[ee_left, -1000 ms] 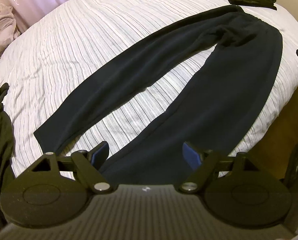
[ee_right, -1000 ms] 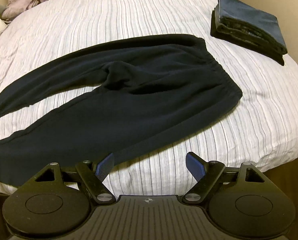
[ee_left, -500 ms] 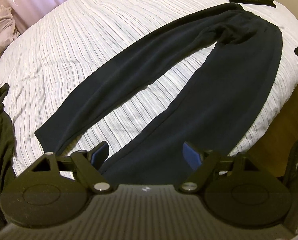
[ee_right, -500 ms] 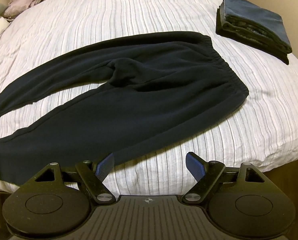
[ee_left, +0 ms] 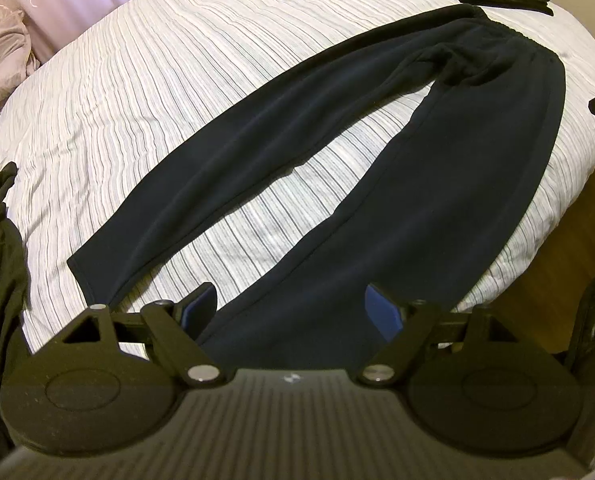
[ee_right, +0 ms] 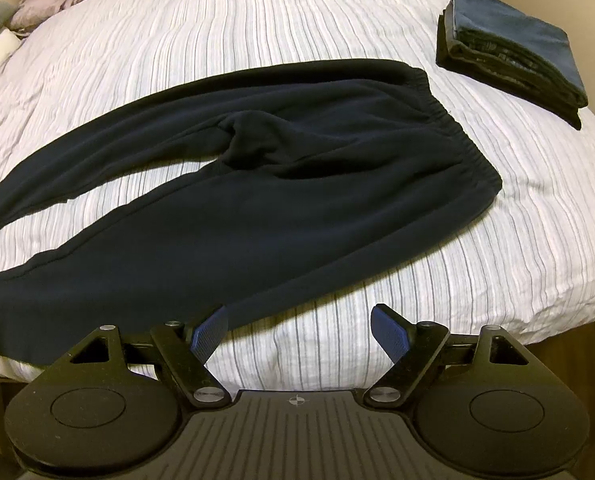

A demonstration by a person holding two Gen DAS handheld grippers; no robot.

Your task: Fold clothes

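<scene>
We held our left gripper [ee_left: 291, 306] and right gripper [ee_right: 297, 328] released, jaws wide, above black sweatpants [ee_right: 257, 200] spread flat on the striped bedspread [ee_right: 217, 20]

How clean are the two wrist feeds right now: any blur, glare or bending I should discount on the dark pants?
Left wrist view: sharp, fisheye bows the bed edges, glare patch between the legs, dark pants show almost no fabric detail. Right wrist view: sharp, same bowing, even light, waistband gathers readable, corners vignetted black.
</scene>
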